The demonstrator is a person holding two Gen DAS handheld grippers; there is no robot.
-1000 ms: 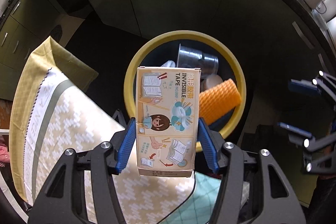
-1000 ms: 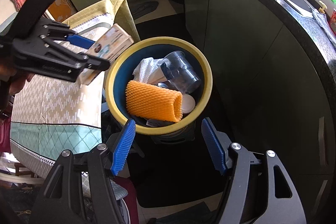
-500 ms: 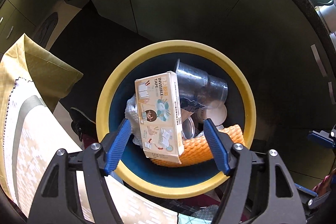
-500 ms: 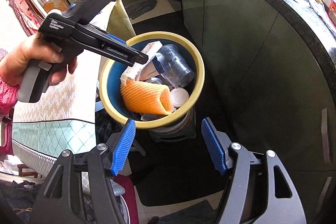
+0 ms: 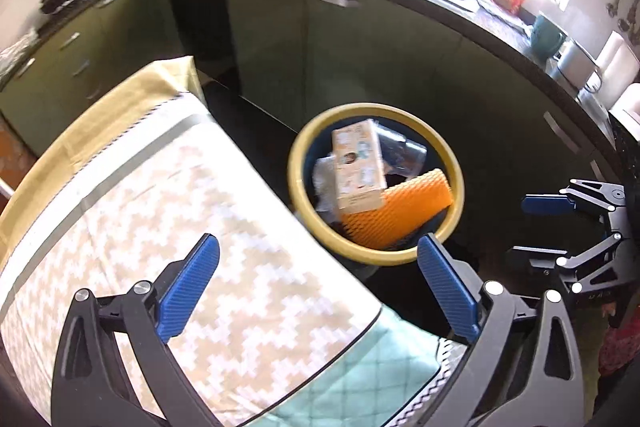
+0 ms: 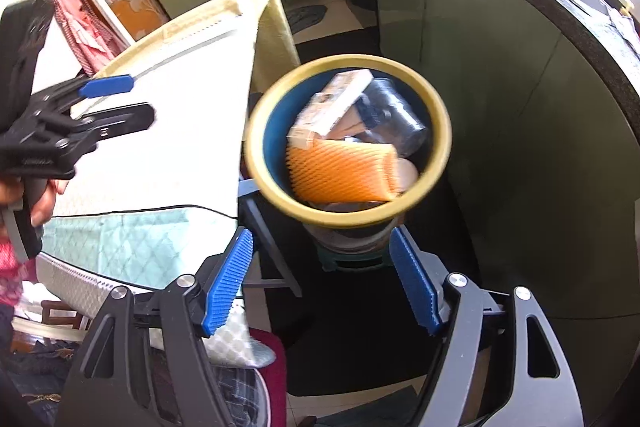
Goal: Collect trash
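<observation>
Woven cloth in a beige-and-white zigzag [image 5: 224, 227], edged by a grey stripe and a mustard border, covers the table in the left wrist view; a pale green quilted panel [image 5: 372, 375] overlaps its near corner. Dark olive cabinet fronts [image 5: 360, 39] with bar handles curve behind, under a black worktop carrying a sink and a dish rack. Beside the table stands the round bin [image 5: 298, 183], yellow-rimmed with a blue inner wall, containing the printed cardboard tape box [image 5: 358, 167], an orange ribbed foam sleeve [image 5: 404, 211], a clear plastic cup and white crumpled paper. The left gripper [image 5: 316, 279] has just been opening; its ridged blue pads [image 5: 188, 283] stand wide apart with nothing between them. At the right edge the right gripper [image 5: 544, 227] appears side-on. In the right wrist view, the same bin [image 6: 256, 131] sits on a dark floor between the table edge and the glossy cabinets [image 6: 500, 87]; the tape box [image 6: 336, 99] lies tilted against the inner wall, above the foam sleeve [image 6: 340, 171] and beside the clear cup [image 6: 396, 111]. The right gripper [image 6: 320, 279] has also just been opening and grips nothing, its blue pads apart. At left, a hand [image 6: 40, 195] holds the left gripper [image 6: 120, 99] over the tablecloth [image 6: 168, 131], jaws parted and empty. A wooden glass-fronted cupboard stands at the rear.
</observation>
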